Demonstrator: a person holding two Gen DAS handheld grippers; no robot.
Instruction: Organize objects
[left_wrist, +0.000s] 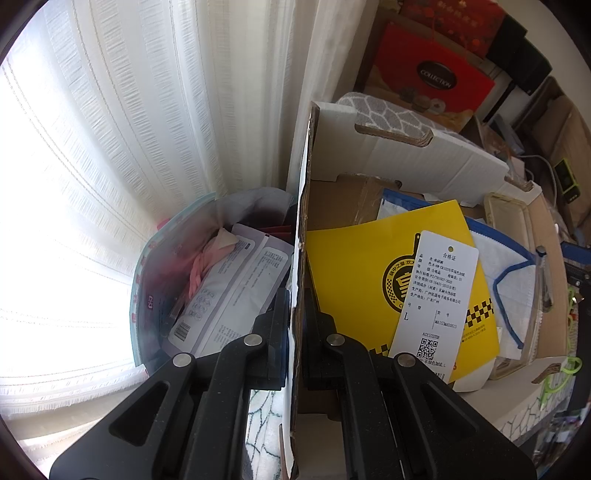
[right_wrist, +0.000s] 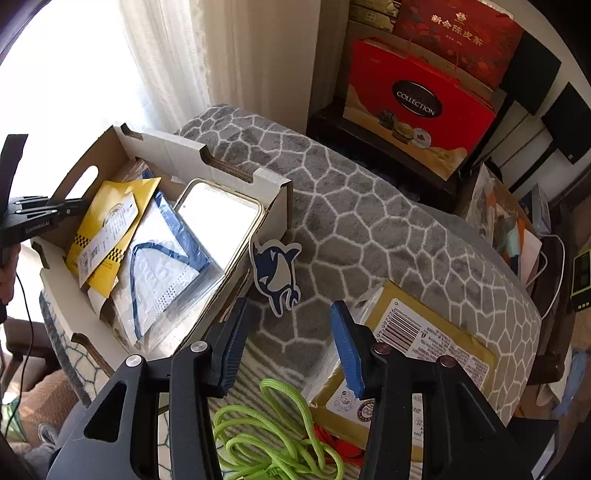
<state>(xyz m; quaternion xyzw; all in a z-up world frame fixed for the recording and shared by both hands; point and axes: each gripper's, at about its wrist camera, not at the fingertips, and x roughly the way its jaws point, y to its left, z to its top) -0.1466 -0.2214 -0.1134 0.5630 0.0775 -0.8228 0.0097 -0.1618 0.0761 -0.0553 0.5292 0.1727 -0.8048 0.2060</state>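
Cardboard box, white outside and brown within, is sitting on a grey plush blanket with a white pebble pattern, holding a yellow packet, a white tag, a blue-edged bag and a clear lid. The left gripper is clamping its jaws on the box's side wall. The right gripper is hovering with jaws apart over the blanket near a shark sticker, a green cord and a tan parcel. White curtains are glowing behind; red gift boxes are standing beyond.

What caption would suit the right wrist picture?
Open right gripper hovers over a green cord, beside a cardboard box of papers.
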